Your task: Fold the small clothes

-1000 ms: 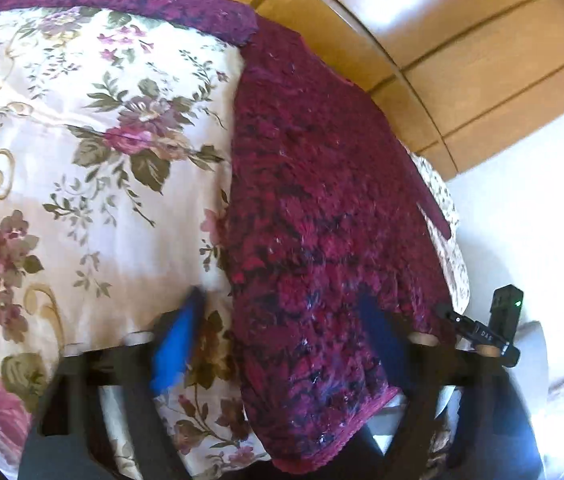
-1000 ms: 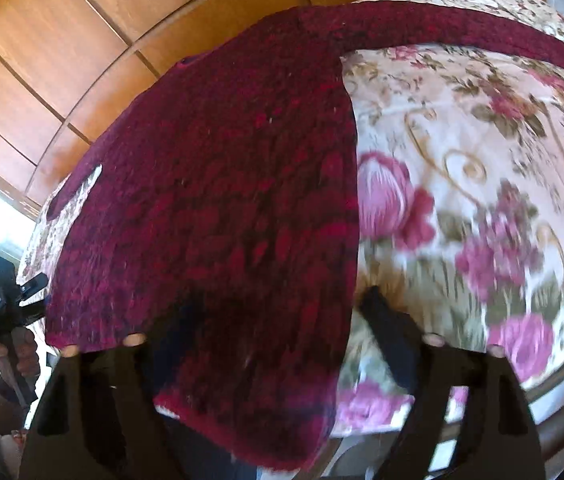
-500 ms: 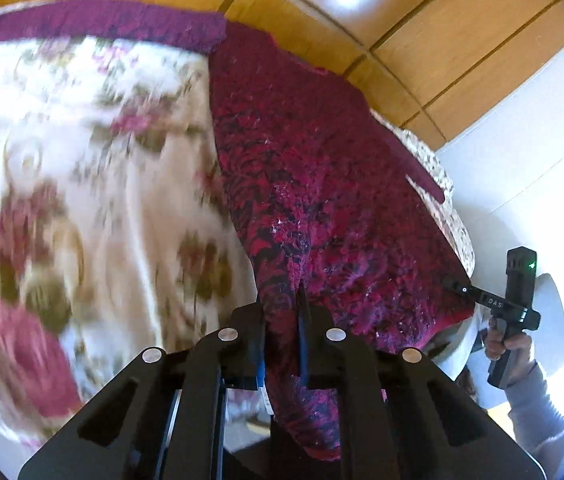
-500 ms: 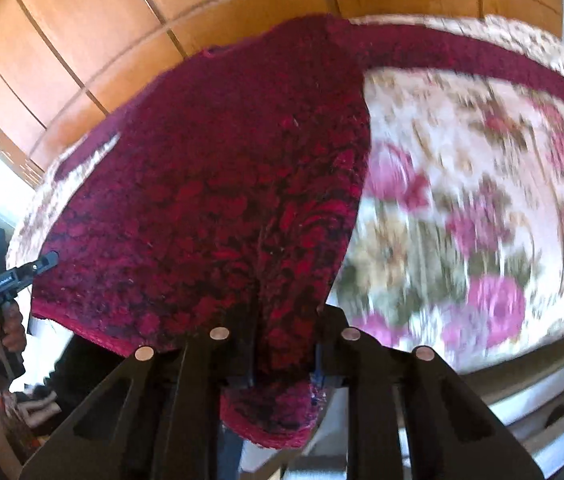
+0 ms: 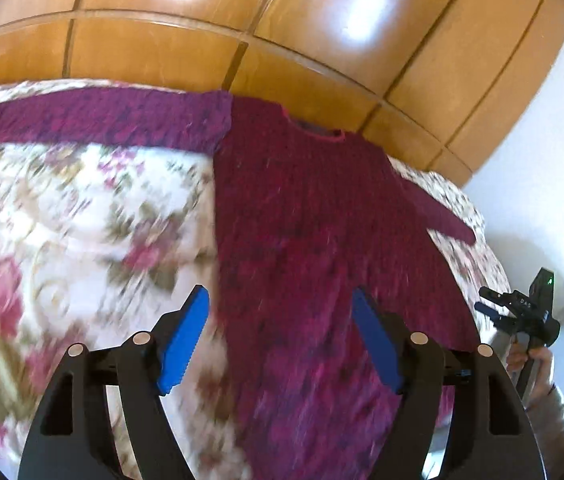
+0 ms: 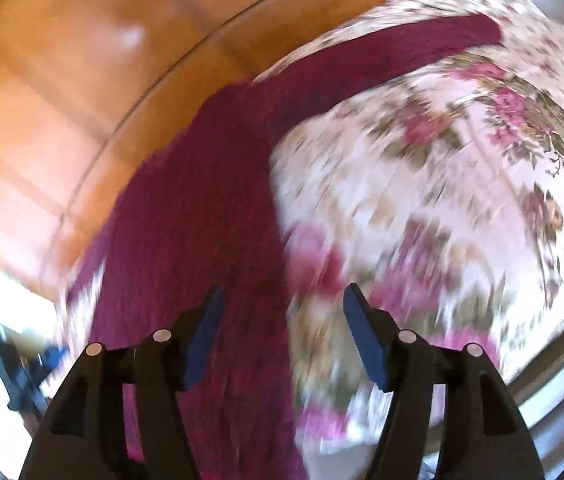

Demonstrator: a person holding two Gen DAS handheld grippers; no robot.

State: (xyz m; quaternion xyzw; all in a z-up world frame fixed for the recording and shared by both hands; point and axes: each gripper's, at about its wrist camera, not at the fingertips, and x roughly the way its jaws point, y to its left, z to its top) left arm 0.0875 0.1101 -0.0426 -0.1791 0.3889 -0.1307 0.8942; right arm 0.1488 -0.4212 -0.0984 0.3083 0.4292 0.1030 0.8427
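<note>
A maroon knitted sweater [image 5: 314, 220] lies spread flat on the floral bedspread [image 5: 61, 220], neck toward the wooden panels. One sleeve [image 5: 101, 124] stretches far left, the other [image 5: 442, 216] slants right. My left gripper [image 5: 279, 296] hovers above the lower left of the sweater body. Its jaws are opening, and the blue pads [image 5: 183, 344] press on nothing. In the right wrist view the sweater [image 6: 201, 200] is blurred. My right gripper [image 6: 284, 292] hangs over its right side edge with jaws opening, not gripping the cloth. The right gripper [image 5: 490, 308] also shows at the bed's right edge.
Wooden panelling [image 5: 282, 40] rises behind the bed, and a white wall [image 5: 542, 160] stands at the right. A person's hand [image 5: 530, 360] holds the right gripper's handle off the bed's right side. The bed's rim [image 6: 554, 368] curves at lower right.
Half a second ago both grippers were shut on the sweater's hem. Both have since let go, opened wide and drawn back. The sweater now lies flat, more of it in view.
</note>
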